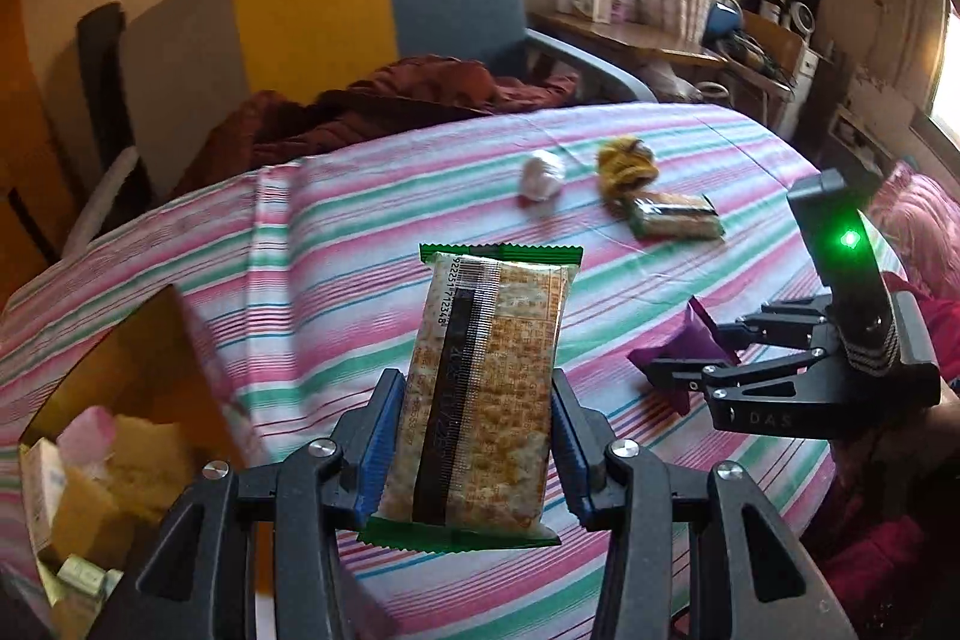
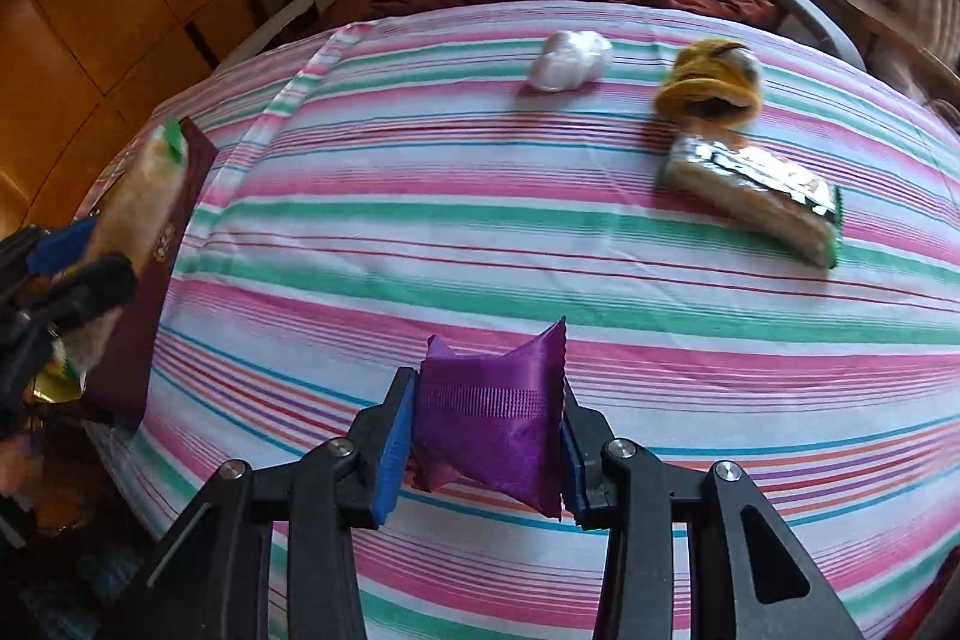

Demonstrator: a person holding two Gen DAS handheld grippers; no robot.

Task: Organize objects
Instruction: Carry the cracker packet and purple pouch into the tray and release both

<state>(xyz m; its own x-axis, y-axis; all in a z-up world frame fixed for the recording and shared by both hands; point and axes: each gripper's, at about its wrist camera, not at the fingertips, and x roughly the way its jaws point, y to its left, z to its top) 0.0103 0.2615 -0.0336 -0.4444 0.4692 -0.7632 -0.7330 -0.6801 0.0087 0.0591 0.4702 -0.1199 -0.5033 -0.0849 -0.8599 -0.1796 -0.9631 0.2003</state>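
Above pink-and-green striped tablecloth (image 2: 480, 196): left gripper (image 1: 477, 436) clamped on green-edged clear cracker packet (image 1: 480, 388) beside open brown box (image 1: 150, 400), right gripper (image 2: 489, 436) clamped on shiny purple foil sachet (image 2: 498, 418)

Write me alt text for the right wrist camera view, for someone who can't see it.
The right gripper clamps a purple packet above a striped tablecloth. Farther off lie a white wad, a yellow object and a cracker pack. At far left, the left gripper holds a blurred snack pack.
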